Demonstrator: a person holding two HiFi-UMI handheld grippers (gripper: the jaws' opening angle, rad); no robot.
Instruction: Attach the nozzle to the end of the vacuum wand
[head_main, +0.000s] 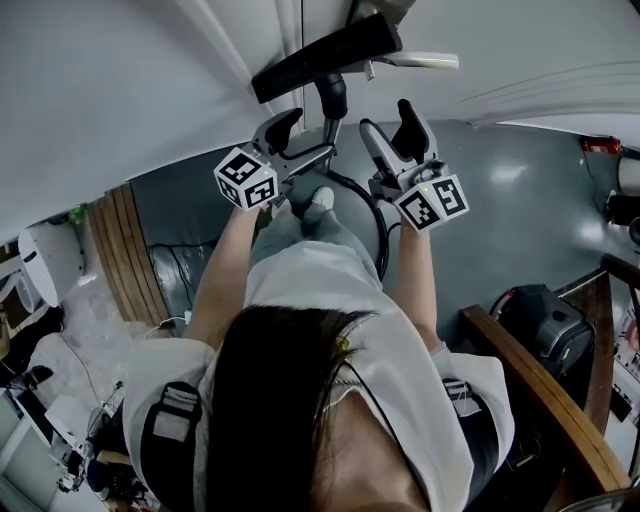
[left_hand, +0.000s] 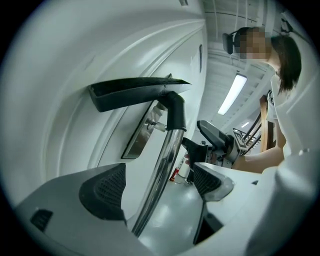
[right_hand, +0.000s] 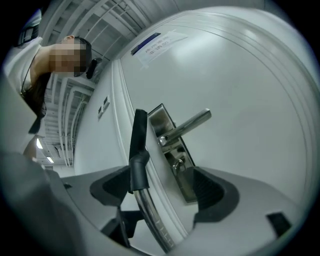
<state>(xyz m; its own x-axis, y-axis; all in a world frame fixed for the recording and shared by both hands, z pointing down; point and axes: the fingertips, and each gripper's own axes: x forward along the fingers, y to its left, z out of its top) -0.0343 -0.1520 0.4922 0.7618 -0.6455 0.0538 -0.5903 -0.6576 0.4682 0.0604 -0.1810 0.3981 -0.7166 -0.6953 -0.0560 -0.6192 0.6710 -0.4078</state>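
Observation:
The black flat nozzle (head_main: 325, 58) sits on the end of the chrome vacuum wand (head_main: 331, 128), joined by a black elbow, close to a white door. In the left gripper view the nozzle (left_hand: 135, 92) lies crosswise above the wand (left_hand: 162, 170), which runs between the open jaws of my left gripper (left_hand: 160, 182) with a gap on each side. My right gripper (right_hand: 162, 187) is open too; the wand (right_hand: 150, 215) and nozzle (right_hand: 139, 130) stand between its jaws, nearer the left pad, not pinched. In the head view the left gripper (head_main: 300, 142) and right gripper (head_main: 392, 130) flank the wand.
A metal lever handle (right_hand: 185, 127) and lock plate sit on the white door just behind the nozzle. A black hose (head_main: 378, 215) curves down by the person's foot (head_main: 318, 198). A wooden rail (head_main: 540, 390) and a black case (head_main: 545, 320) stand at the right.

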